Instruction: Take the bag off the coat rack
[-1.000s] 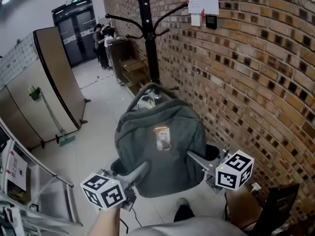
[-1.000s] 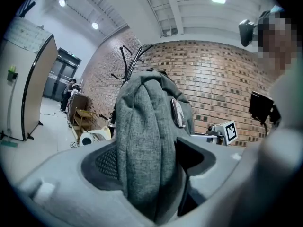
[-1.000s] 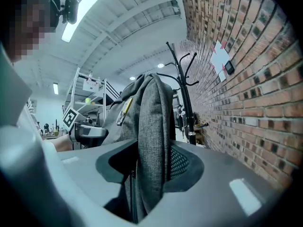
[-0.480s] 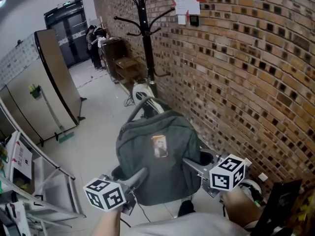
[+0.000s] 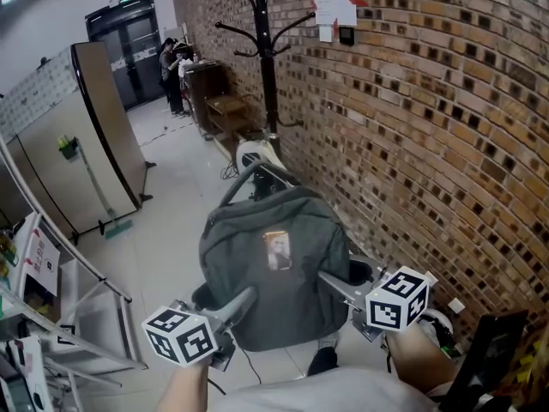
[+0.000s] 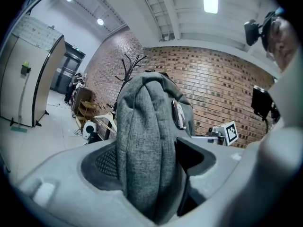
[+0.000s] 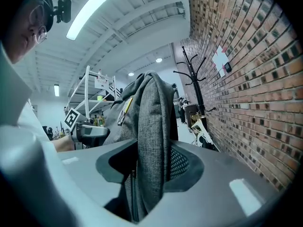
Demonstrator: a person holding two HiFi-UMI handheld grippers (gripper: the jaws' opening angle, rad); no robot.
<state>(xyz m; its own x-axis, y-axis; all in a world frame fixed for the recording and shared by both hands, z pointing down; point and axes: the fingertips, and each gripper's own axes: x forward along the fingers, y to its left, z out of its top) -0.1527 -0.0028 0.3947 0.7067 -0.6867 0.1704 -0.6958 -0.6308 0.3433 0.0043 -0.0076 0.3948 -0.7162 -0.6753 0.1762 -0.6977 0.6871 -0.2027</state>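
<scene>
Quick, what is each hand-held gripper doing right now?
Left hand-held gripper: closed on the grey backpack.
Right hand-held gripper: closed on the same backpack.

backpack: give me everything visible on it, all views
The backpack is grey heathered fabric, soft and full-looking, with a small rectangular patch on its face and a looped top handle. It hangs upright in the air, off the coat rack, which stands behind it by the brick wall without touching it. The left tongs pinch a fold of fabric on its left side, the right tongs a fold on its right. Nothing else visibly touches it.
</scene>
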